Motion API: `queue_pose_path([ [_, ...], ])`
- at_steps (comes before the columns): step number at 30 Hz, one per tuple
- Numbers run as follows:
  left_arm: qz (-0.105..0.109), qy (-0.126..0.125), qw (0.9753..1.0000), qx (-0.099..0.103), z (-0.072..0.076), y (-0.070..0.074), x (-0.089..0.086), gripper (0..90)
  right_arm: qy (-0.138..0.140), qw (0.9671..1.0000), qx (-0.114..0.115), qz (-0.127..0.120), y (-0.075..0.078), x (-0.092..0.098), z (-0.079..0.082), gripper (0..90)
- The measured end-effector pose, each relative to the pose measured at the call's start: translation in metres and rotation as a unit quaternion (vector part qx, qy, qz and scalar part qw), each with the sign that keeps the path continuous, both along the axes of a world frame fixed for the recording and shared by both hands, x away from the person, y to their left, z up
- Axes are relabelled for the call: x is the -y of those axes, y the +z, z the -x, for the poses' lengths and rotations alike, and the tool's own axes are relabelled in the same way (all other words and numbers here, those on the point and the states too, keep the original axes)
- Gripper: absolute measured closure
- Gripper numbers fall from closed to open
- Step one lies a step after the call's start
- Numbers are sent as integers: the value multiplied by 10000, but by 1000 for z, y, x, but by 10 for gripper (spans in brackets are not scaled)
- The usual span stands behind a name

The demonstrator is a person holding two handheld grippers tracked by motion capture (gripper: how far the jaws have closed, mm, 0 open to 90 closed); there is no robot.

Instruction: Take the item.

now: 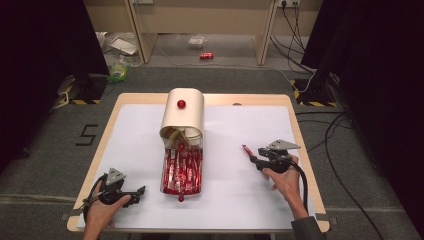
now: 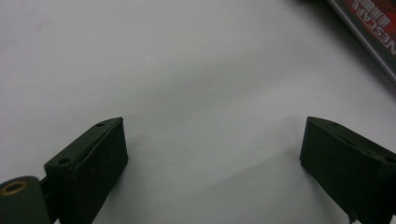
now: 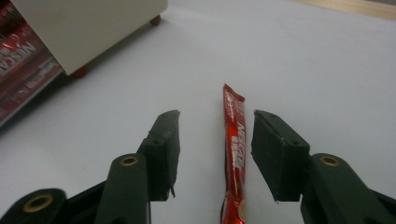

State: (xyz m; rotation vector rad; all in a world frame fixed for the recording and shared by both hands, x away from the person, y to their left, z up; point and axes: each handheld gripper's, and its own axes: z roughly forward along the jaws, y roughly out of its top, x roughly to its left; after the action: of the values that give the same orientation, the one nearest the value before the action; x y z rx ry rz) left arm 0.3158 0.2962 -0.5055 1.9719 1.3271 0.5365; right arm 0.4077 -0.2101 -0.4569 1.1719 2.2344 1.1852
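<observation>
Surface: a wooden-edged surface (image 1: 125, 100) covered by a white sheet carries everything, with dark floor and cables around it.
Box: a cream, round-topped box with a red knob (image 1: 182, 119) stands at the middle of the surface, its front open toward the person.
Tray: a clear drawer tray (image 1: 181, 172) reaches out from the box mouth, packed with red coffee stick sachets lying lengthwise; the same red packs show at the edge of the left gripper view (image 2: 373, 28).
Left gripper: the left gripper (image 1: 141, 190) rests low at the near left, beside the tray's near corner; its jaws stand wide apart over bare white sheet, grasping nothing.
Right gripper: the right gripper (image 3: 215, 140) sits to the right of the tray, jaws released, one on each side of the sachet and not pressing it.
Sachet: one slim red foil coffee stick sachet with white lettering (image 3: 235, 140) lies flat on the sheet between those jaws, well apart from the tray and closer to the right jaw.
Progress: judging by this, a single sachet is out of the tray and either just set down or about to be gripped; the many sachets in the tray remain untouched.
</observation>
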Motion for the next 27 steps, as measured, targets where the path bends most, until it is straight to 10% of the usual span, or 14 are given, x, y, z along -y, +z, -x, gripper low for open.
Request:
queue_pose_path([
  [27, 2, 0, 10000, 0, 0, 0, 0, 66, 347, 9991, 187, -161, 10, -32, 17, 423],
])
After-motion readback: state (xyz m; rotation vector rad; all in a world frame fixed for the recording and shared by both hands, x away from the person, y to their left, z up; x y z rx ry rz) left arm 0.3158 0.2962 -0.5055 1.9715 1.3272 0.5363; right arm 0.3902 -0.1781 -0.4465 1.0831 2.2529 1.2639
